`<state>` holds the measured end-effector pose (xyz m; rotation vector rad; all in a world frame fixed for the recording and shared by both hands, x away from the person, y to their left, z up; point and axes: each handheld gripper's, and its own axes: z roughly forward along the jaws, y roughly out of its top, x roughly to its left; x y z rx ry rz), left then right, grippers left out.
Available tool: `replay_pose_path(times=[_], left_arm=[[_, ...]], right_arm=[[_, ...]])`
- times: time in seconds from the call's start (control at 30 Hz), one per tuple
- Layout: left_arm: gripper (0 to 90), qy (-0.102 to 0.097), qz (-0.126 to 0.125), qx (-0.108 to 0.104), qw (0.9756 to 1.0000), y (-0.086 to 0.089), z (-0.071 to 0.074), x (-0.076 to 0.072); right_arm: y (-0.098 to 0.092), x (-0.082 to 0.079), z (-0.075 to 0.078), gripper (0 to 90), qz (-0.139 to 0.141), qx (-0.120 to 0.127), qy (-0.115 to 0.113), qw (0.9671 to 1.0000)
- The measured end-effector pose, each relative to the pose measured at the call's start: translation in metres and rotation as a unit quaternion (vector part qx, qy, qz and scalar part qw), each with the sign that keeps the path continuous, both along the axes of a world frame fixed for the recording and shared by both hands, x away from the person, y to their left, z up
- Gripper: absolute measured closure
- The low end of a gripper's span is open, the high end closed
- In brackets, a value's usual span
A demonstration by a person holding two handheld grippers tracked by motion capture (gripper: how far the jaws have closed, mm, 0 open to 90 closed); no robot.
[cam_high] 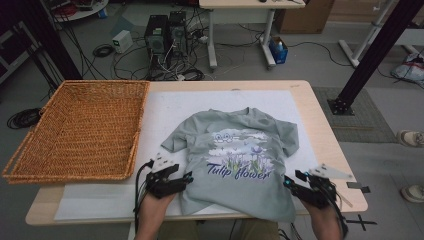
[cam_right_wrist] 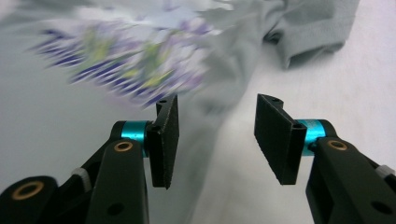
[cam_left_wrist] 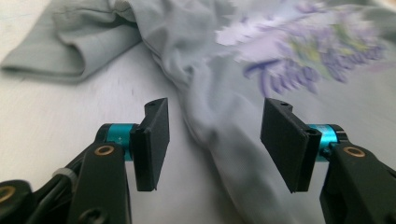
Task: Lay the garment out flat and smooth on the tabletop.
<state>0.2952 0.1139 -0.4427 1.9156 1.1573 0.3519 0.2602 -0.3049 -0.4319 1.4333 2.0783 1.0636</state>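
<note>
Near edge, high view: two forearms come in from the bottom, one to each lower corner of the T-shirt (cam_high: 235, 155).
Left hand-held gripper (cam_high: 186, 177): low over the counter (cam_high: 320, 135), pointing right at the shirt's left hem; black body with a grey plate on top and a cable trailing near.
Right hand-held gripper (cam_high: 289, 181): at the right hem, pointing left, tilted down.
Shirt, place: flat on a white sheet (cam_high: 165, 107) in the middle of the counter, collar far, hem hanging over the near edge.
Shirt, material: soft grey-green knit, printed with flowers and "Tulip flower" in purple.
Basket (cam_high: 75, 130): woven tan wicker, rectangular, shallow, on the left of the counter, apart from the shirt.
Left gripper view: jaws of the left hand-held gripper (cam_left_wrist: 214, 135) spread, flat black pads on teal collars; a rumpled fold of the T-shirt (cam_left_wrist: 224, 107) lies between them, pads not pressing it.
Right gripper view: jaws of the right hand-held gripper (cam_right_wrist: 217, 137) spread; the edge of the T-shirt (cam_right_wrist: 93, 116) runs under the left pad, with bare white sheet (cam_right_wrist: 345, 88) to the right; the print is blurred.
</note>
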Motion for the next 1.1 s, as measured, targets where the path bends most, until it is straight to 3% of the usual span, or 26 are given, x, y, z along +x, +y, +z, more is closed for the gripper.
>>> replay_pose_path(times=[0.07,0.1,0.13,0.17,0.2,0.27,0.33,0.4,0.47,0.5,0.53,0.57,0.63,0.67,0.7,0.77,0.83,0.9,1.0,1.03,1.07,1.1], left_arm=[[39.4,0.028,0.005,0.014,0.9995,-0.009,-0.007,0.019],[40.8,0.028,0.005,0.014,0.9995,-0.009,-0.007,0.019],[54.2,0.026,0.001,0.012,0.9996,-0.009,-0.004,0.028],[73.5,0.032,0.002,0.017,0.9993,-0.009,-0.004,0.031],[82.9,0.026,0.005,0.024,0.9994,-0.008,-0.004,0.036],[83.7,0.017,0.03,0.018,0.9992,-0.002,-0.005,0.047],[84.0,0.01,0.058,0.008,0.9982,0.004,-0.005,0.061],[83.9,0.005,0.063,0.003,0.998,0.006,-0.004,0.068],[83.9,-0.012,0.07,0.018,0.9973,0.003,-0.003,0.088],[83.9,-0.013,0.07,0.024,0.9971,0.002,-0.003,0.093],[83.9,-0.013,0.07,0.024,0.9971,0.002,-0.003,0.093],[83.9,-0.021,0.077,0.028,0.9964,0.001,-0.003,0.105],[83.6,-0.017,0.083,0.017,0.9962,0.001,-0.003,0.111],[82.3,-0.017,0.083,0.017,0.9962,0.001,-0.003,0.111],[76.9,-0.017,0.081,0.026,0.9962,0.0,-0.003,0.109],[60.1,-0.004,0.079,0.021,0.9967,0.002,-0.001,0.104],[50.8,-0.013,0.075,0.02,0.9969,0.003,0.005,0.09],[46.6,-0.026,0.071,0.015,0.9971,0.005,0.008,0.07],[43.1,-0.03,0.053,0.017,0.998,0.009,0.005,0.039],[42.8,-0.027,0.049,0.011,0.9983,0.012,0.001,0.029],[42.8,-0.027,0.049,0.011,0.9983,0.012,0.001,0.029],[42.8,-0.008,0.047,-0.002,0.9989,0.014,-0.008,0.013]], right_arm=[[0.01,0.024,-0.009,48.2,0.004,-0.015,0.02,0.9997],[0.01,0.024,-0.009,48.2,0.004,-0.015,0.02,0.9997],[0.017,0.041,-0.014,67.3,0.011,-0.022,0.033,0.9992],[0.02,0.047,-0.014,80.3,0.014,-0.033,0.032,0.9989],[0.021,0.052,-0.014,84.1,0.021,-0.038,0.031,0.9986],[0.026,0.07,-0.011,85.6,0.027,-0.052,0.023,0.998],[0.027,0.09,-0.011,85.7,0.015,-0.05,0.009,0.9986],[0.027,0.11,-0.012,85.3,0.005,-0.049,-0.011,0.9987],[0.032,0.127,-0.013,85.0,0.001,-0.059,-0.034,0.9977],[0.035,0.133,-0.013,84.6,0.001,-0.066,-0.051,0.9966],[0.035,0.133,-0.013,84.6,0.001,-0.066,-0.051,0.9966],[0.04,0.144,-0.014,84.4,-0.005,-0.086,-0.074,0.9935],[0.043,0.15,-0.018,81.7,-0.007,-0.102,-0.074,0.992],[0.043,0.15,-0.018,81.7,-0.007,-0.102,-0.074,0.992],[0.043,0.149,-0.018,73.7,-0.01,-0.103,-0.074,0.9918],[0.04,0.143,-0.013,63.7,-0.018,-0.101,-0.071,0.9922],[0.032,0.13,-0.006,56.7,-0.024,-0.088,-0.074,0.9931],[0.019,0.111,0.0,52.0,-0.036,-0.047,-0.07,0.9958],[0.001,0.076,-0.001,47.7,-0.033,-0.014,-0.062,0.9975],[-0.004,0.065,-0.003,47.4,-0.031,-0.005,-0.053,0.9981],[-0.004,0.065,-0.003,47.4,-0.031,-0.005,-0.053,0.9981],[-0.012,0.043,-0.008,47.4,-0.033,0.013,-0.033,0.9988]])
